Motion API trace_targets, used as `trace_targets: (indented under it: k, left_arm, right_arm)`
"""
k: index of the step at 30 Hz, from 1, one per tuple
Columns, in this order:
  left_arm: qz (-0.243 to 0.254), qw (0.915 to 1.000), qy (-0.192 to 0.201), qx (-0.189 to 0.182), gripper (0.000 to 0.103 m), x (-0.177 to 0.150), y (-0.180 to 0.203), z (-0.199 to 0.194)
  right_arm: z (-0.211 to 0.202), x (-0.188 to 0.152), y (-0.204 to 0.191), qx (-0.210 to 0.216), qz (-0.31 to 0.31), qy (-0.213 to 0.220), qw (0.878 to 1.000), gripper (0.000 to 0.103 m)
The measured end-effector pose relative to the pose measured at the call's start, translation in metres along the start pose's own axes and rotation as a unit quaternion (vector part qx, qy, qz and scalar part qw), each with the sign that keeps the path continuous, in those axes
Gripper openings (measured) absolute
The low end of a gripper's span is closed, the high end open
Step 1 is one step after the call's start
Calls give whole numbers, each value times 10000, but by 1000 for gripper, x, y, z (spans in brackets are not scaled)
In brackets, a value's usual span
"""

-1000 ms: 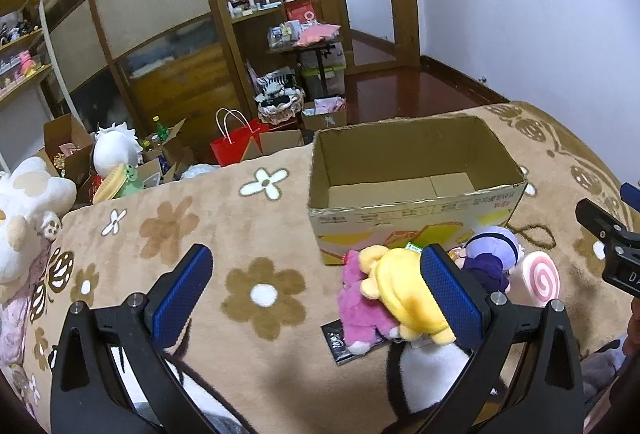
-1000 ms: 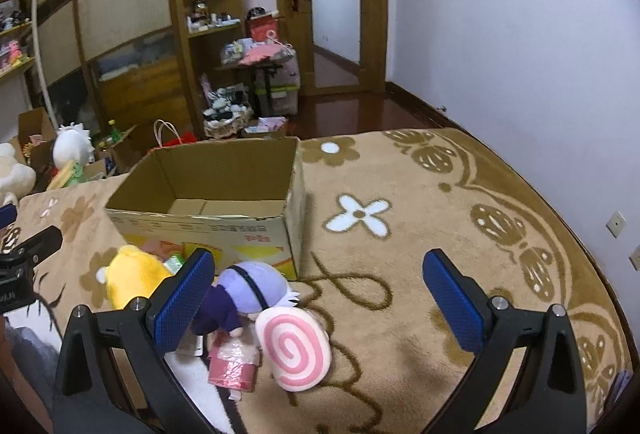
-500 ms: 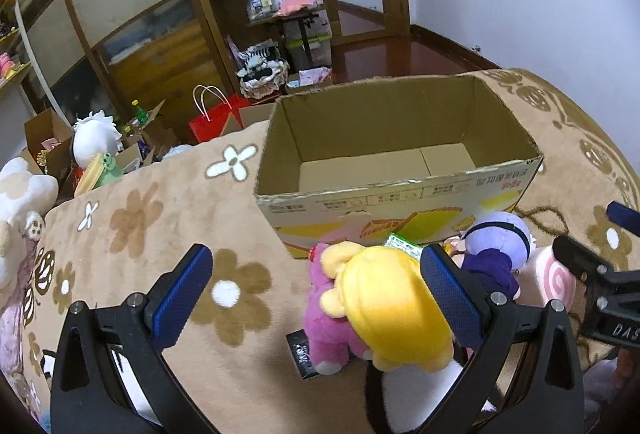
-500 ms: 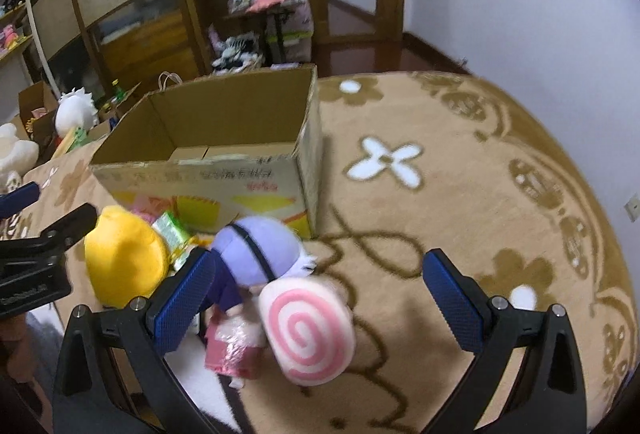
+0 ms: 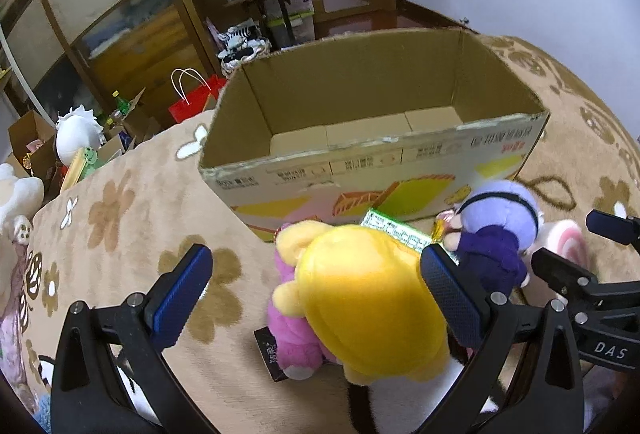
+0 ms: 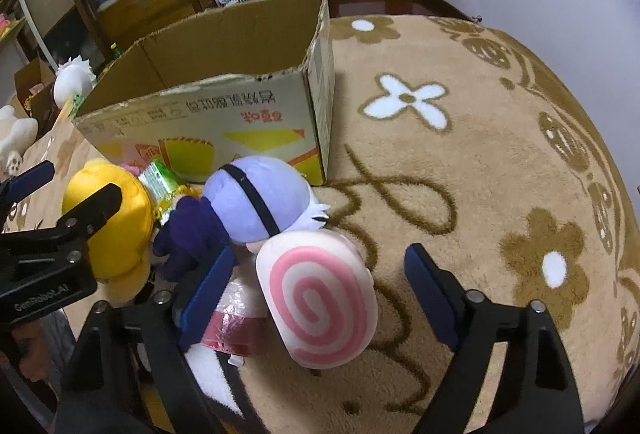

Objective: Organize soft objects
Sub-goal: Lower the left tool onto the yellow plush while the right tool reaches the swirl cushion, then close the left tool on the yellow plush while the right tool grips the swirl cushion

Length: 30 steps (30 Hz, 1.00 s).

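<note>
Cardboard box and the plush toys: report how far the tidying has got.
Done: nothing that shows; the cardboard box looks empty. In hand: the left gripper stands open around the yellow plush; the right gripper, its jaws just closing, brackets the pink swirl plush, pads apparently not yet pressing. Left: those two, the purple-haired doll and the pink plush, all still on the blanket.
</note>
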<state>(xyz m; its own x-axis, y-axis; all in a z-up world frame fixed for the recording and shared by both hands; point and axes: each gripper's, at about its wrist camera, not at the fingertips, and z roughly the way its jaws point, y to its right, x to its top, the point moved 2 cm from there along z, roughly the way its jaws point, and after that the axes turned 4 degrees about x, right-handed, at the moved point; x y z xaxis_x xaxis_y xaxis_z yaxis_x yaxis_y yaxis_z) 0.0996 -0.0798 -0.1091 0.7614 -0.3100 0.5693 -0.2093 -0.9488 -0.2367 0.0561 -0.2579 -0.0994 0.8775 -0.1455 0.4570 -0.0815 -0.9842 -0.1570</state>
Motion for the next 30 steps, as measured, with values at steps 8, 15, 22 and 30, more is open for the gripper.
trace_targets:
  k: [8, 15, 22, 30]
  left_arm:
    - [-172, 9980, -400, -458, 86, -9, 0, 14]
    - [-222, 9962, -355, -758, 63, -14, 4, 8]
    - [-366, 9959, -253, -785, 60, -14, 0, 0]
    - [-314, 9971, -54, -692, 59, -15, -6, -13]
  right_arm:
    - [6, -3, 3, 225, 107, -183, 9995, 71]
    - [6, -3, 3, 355, 111, -204, 9991, 55]
    - [0, -3, 2, 352, 68, -58, 9993, 48]
    - [-15, -3, 6, 316, 133, 133, 9993, 48]
